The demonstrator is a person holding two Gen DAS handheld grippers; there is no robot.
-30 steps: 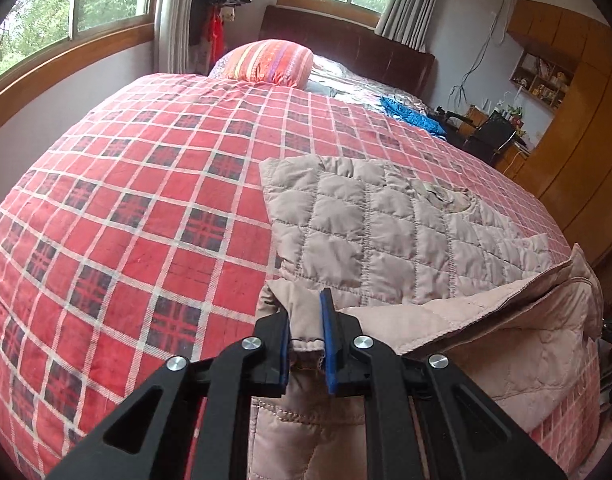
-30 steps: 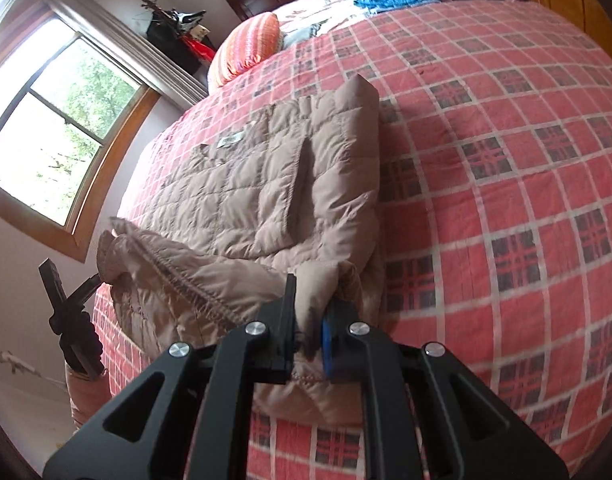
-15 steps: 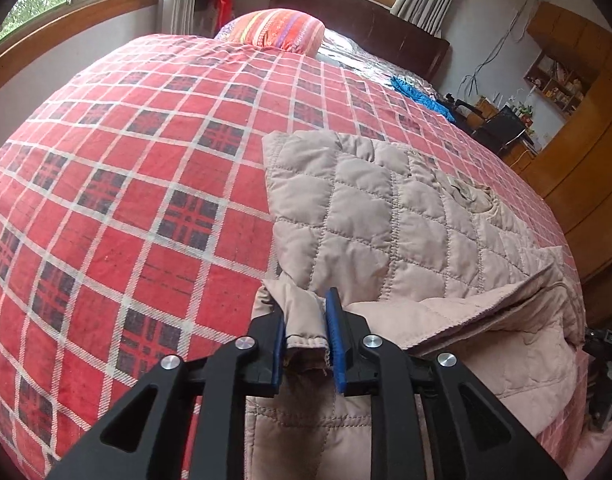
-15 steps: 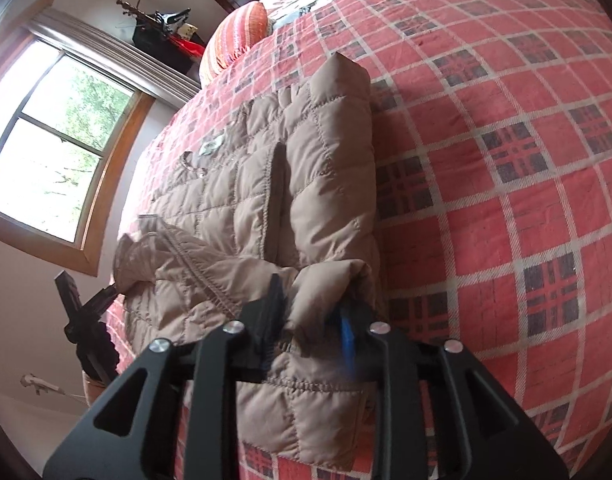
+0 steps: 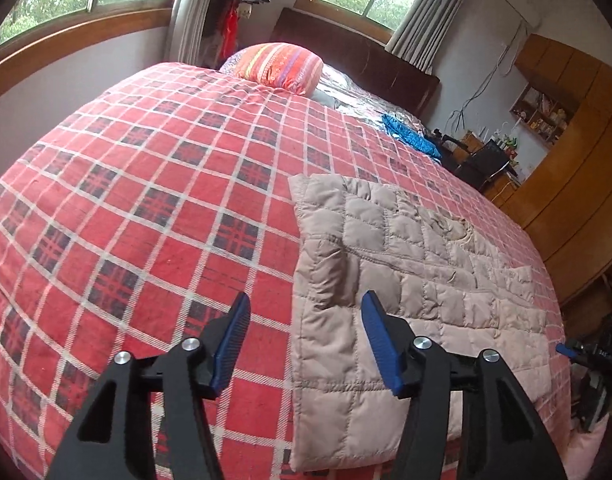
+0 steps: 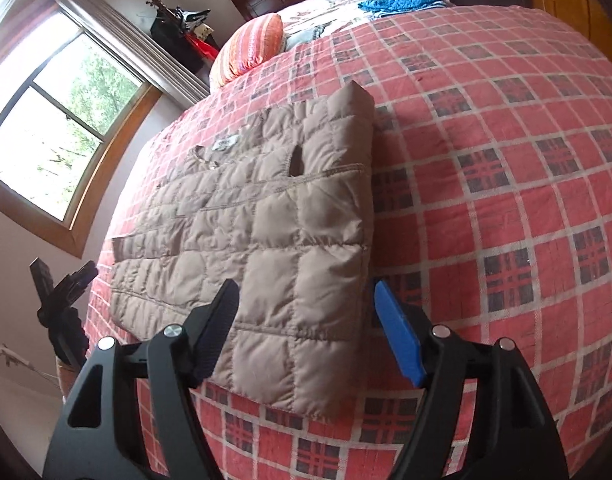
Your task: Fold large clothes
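Both my left gripper and right gripper hang spread, empty, over the quilted jacket; next I should pinch its near corners evenly.

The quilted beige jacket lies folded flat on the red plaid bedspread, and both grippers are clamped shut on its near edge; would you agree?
Not quite. The quilted beige jacket does lie folded flat on the red plaid bedspread, but both wrist views show the left gripper and right gripper with jaws spread wide, gripping nothing.
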